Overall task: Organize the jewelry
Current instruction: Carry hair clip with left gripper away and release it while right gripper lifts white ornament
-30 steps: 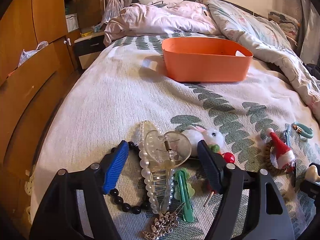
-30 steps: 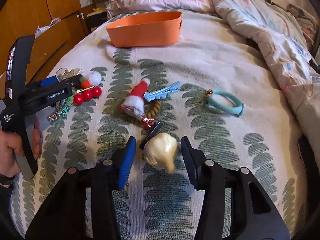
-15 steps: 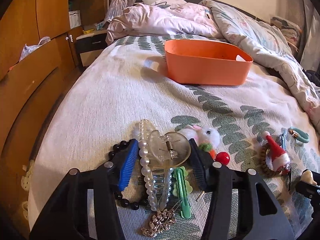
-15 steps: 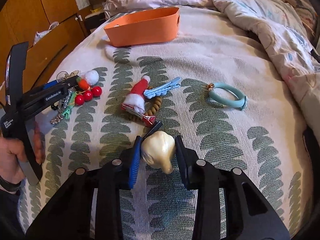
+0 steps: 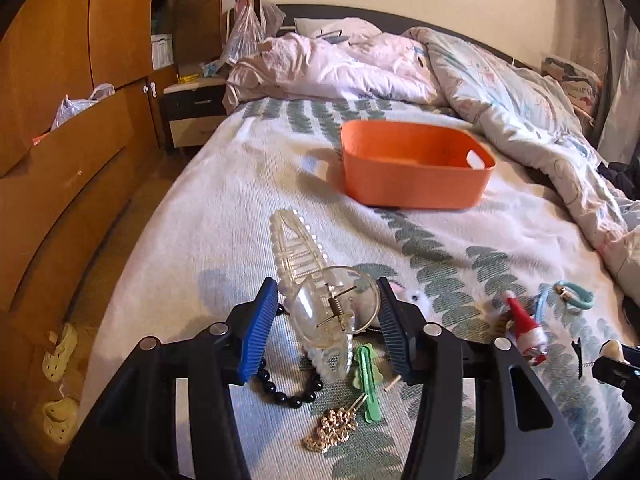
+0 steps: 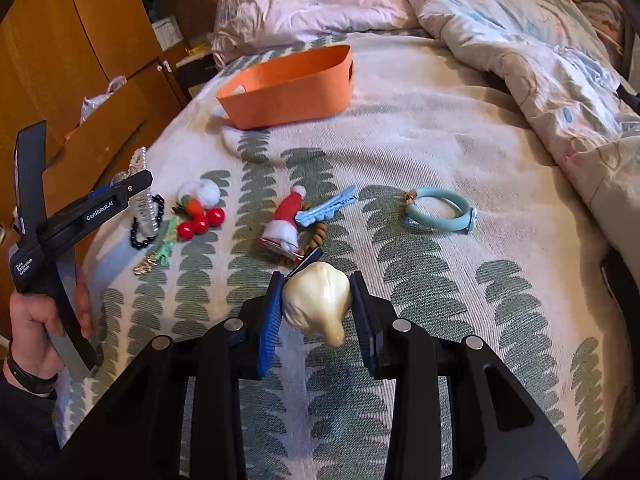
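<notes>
My left gripper (image 5: pixel 328 320) is shut on a clear claw hair clip (image 5: pixel 320 296) trimmed with pearls, lifted a little off the bed. Under it lie a black bead bracelet (image 5: pixel 292 394), a green clip (image 5: pixel 368 380) and a gold chain (image 5: pixel 332 430). My right gripper (image 6: pixel 316 304) is shut on a cream shell-shaped clip (image 6: pixel 318 300), raised above the bedspread. An orange basket (image 5: pixel 416 168) stands farther up the bed; it also shows in the right wrist view (image 6: pixel 292 84). The left gripper shows at the left of the right wrist view (image 6: pixel 132 184).
On the bedspread lie a Santa-hat hair tie (image 6: pixel 286 220), a blue clip (image 6: pixel 328 206), a teal bracelet (image 6: pixel 440 210), red berries with a white pompom (image 6: pixel 200 208). A crumpled duvet (image 6: pixel 540 48) covers the right side. A wooden wardrobe (image 5: pixel 60 120) stands at the left.
Both grippers have closed on their clips and lifted them off the bed. The clear clip has tilted up toward the basket; the shell clip has risen off the bedspread.
</notes>
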The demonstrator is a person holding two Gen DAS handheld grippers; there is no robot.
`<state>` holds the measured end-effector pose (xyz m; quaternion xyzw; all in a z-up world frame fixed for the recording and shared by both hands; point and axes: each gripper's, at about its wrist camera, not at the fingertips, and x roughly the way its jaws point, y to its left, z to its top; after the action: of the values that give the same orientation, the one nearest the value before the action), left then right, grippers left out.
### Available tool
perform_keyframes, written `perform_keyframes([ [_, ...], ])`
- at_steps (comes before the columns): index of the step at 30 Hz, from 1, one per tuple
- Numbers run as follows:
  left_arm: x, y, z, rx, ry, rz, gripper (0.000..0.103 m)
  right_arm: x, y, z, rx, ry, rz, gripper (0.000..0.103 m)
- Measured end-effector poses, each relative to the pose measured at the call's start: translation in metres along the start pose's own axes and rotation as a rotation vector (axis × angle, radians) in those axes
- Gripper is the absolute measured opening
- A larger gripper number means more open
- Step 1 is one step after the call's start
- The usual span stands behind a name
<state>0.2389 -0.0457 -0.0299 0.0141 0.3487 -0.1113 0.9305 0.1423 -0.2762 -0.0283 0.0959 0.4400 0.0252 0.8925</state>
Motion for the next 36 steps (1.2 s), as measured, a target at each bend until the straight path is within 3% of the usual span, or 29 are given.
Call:
perform_keyframes([
  [1, -0.006, -0.001, 0.001, 0.003, -0.007, -0.002, 0.041, -0.004, 0.001, 0.000, 0.001, -0.008, 0.009, 0.035],
  [12, -0.065, -0.002, -0.007, -0.007, -0.047, -0.030, 0.041, -0.060, 0.025, -0.008, -0.002, -0.103, 0.080, 0.035],
  [23, -0.149, -0.004, -0.037, -0.023, -0.107, -0.063, 0.039, -0.116, 0.037, -0.069, 0.041, -0.140, 0.149, 0.035],
  [32, -0.184, -0.013, -0.074, -0.035, -0.074, -0.095, 0.039, -0.133, 0.047, -0.118, 0.062, -0.131, 0.171, 0.035],
  [33, -0.182, -0.015, -0.077, -0.030, -0.067, -0.080, 0.040, -0.133, 0.048, -0.122, 0.058, -0.127, 0.165, 0.035],
  [36, -0.169, -0.016, -0.088, -0.022, -0.042, -0.037, 0.069, -0.123, 0.049, -0.126, 0.054, -0.100, 0.157, 0.035],
])
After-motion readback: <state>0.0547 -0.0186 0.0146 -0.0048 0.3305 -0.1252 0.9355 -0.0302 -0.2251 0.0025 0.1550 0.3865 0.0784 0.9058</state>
